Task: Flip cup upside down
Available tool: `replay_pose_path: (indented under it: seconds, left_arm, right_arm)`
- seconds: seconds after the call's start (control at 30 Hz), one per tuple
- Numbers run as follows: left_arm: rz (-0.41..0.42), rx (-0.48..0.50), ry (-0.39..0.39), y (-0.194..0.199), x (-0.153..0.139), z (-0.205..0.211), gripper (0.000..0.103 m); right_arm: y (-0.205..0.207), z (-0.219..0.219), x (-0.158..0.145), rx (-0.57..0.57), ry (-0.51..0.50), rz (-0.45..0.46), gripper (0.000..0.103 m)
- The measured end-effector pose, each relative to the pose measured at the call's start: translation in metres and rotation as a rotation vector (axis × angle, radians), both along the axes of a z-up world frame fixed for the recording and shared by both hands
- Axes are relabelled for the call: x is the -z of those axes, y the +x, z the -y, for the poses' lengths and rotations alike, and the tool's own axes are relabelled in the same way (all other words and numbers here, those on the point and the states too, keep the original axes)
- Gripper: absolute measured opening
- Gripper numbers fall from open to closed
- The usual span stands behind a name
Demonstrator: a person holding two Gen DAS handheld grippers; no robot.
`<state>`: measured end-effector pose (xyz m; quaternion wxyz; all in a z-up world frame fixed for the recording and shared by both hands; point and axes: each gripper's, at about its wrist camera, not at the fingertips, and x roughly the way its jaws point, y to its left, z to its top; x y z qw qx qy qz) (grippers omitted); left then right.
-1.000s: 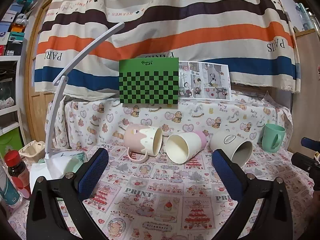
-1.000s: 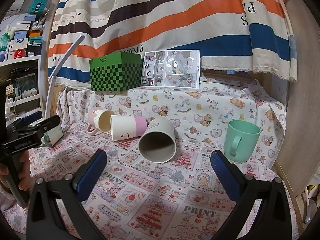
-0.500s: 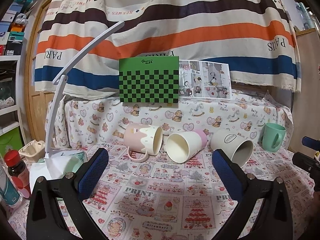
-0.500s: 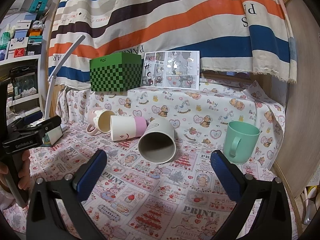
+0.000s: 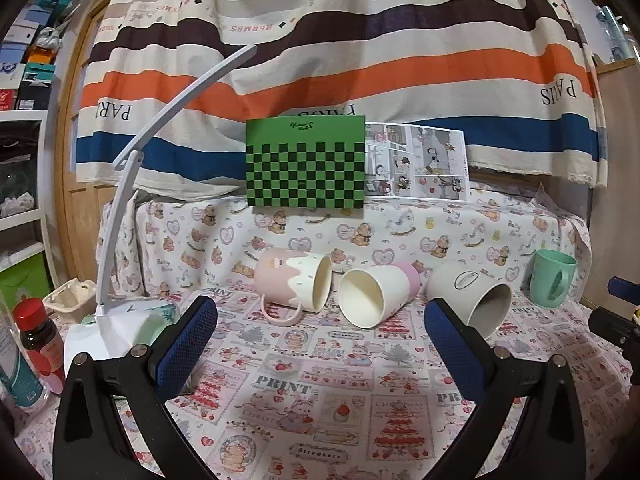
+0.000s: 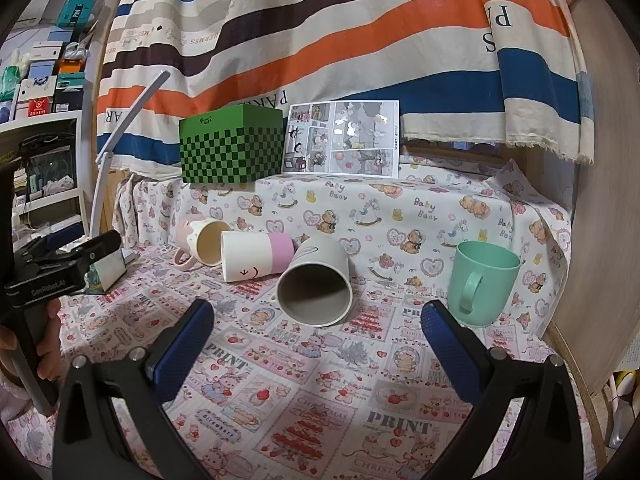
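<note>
Both claws, left [image 5: 320, 332] and right [image 6: 316, 336], stay agape, empty; 3 toppled cups [image 5: 376, 296] unmoved.

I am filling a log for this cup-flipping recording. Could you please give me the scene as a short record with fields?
surface: table with printed cloth
cups lying on side: pink mug; white cup with pink base; grey-white cup
cup upright: mint green mug
cups upside down: none
left hand-held gripper: open, empty
right hand-held gripper: open, empty
background: green checkered box
</note>
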<state>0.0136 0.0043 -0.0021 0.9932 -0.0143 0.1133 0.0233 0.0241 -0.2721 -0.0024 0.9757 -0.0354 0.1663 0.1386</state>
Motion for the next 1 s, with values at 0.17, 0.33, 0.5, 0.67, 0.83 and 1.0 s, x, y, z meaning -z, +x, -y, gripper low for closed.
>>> replay_pose_path:
  seconds: [0.17, 0.33, 0.5, 0.67, 0.83, 1.0]
  left_arm:
    - [0.036, 0.001, 0.006, -0.006, -0.002, 0.000, 0.103]
    - [0.055, 0.006, 0.016, -0.009, -0.003, 0.002, 0.103]
    - [0.071, 0.011, 0.022, -0.013, -0.004, 0.004, 0.103]
    - [0.049, 0.012, 0.017, -0.008, -0.003, 0.003, 0.103]
    - [0.056, 0.014, 0.023, -0.009, -0.003, 0.003, 0.103]
    - [0.073, 0.022, 0.034, -0.011, -0.002, 0.005, 0.103]
  right_arm:
    - [0.002, 0.000, 0.001, -0.003, 0.003, -0.015, 0.103]
    - [0.007, 0.002, 0.003, 0.018, 0.014, -0.042, 0.103]
    - [0.003, -0.002, 0.002, 0.009, -0.006, -0.020, 0.103]
    - [-0.001, 0.000, -0.001, 0.046, 0.003, 0.020, 0.103]
    - [0.002, 0.003, -0.001, 0.065, 0.021, 0.013, 0.103]
    - [0.000, 0.003, -0.001, 0.042, 0.019, 0.021, 0.103]
